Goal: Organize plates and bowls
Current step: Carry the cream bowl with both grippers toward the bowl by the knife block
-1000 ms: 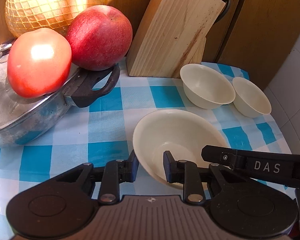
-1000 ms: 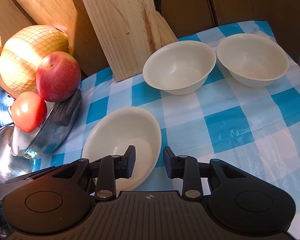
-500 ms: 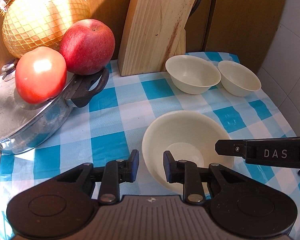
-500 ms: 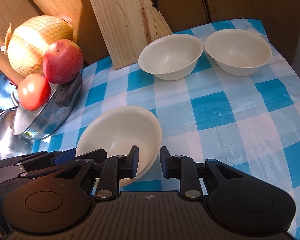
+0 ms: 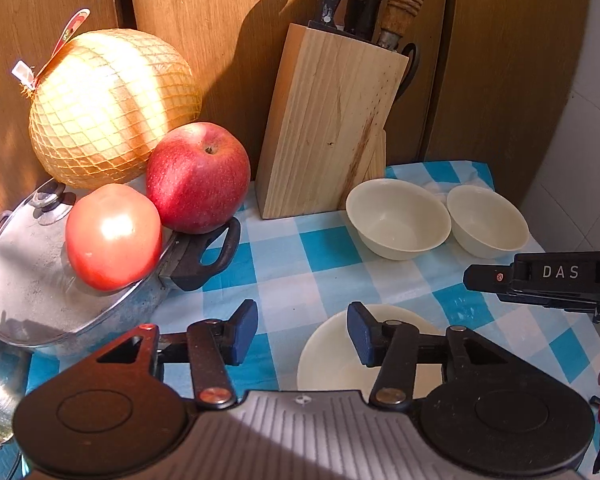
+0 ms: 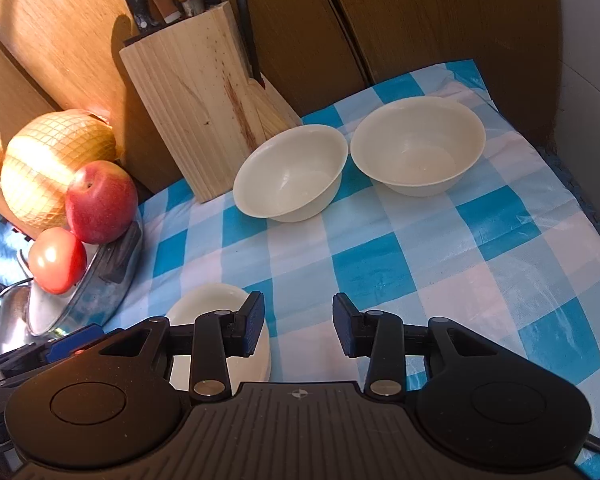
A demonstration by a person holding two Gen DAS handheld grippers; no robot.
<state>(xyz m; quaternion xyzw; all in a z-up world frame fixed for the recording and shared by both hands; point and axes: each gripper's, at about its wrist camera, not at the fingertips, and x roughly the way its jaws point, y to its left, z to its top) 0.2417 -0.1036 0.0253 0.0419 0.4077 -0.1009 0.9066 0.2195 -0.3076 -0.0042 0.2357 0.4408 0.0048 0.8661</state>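
Left claw (image 5: 302, 330): jaws apart, just been opening, nothing between them; the near bowl (image 5: 328, 356) lies under its right finger, unheld on the table (image 5: 320, 276).

Right claw (image 6: 298, 328): jaws apart, likewise just opened, empty over bare cloth; near bowl (image 6: 208, 300) just beside its left finger.

Step in hand, as judged: near bowl released, no stack made yet. The next move calls for a grip on a bowl's rim and nesting it into another.

Remaining bowls: middle bowl (image 6: 290, 174) and far bowl (image 6: 418, 144), side by side, well apart from the near one.

Surroundings: knife block (image 6: 204, 104) just behind the middle bowl; pot (image 5: 40, 280) at left bearing tomato (image 5: 112, 236) and apple (image 5: 198, 178), netted melon (image 5: 112, 108) behind.

Obstructions: none between the bowls; the knife block crowds the middle bowl's back rim.
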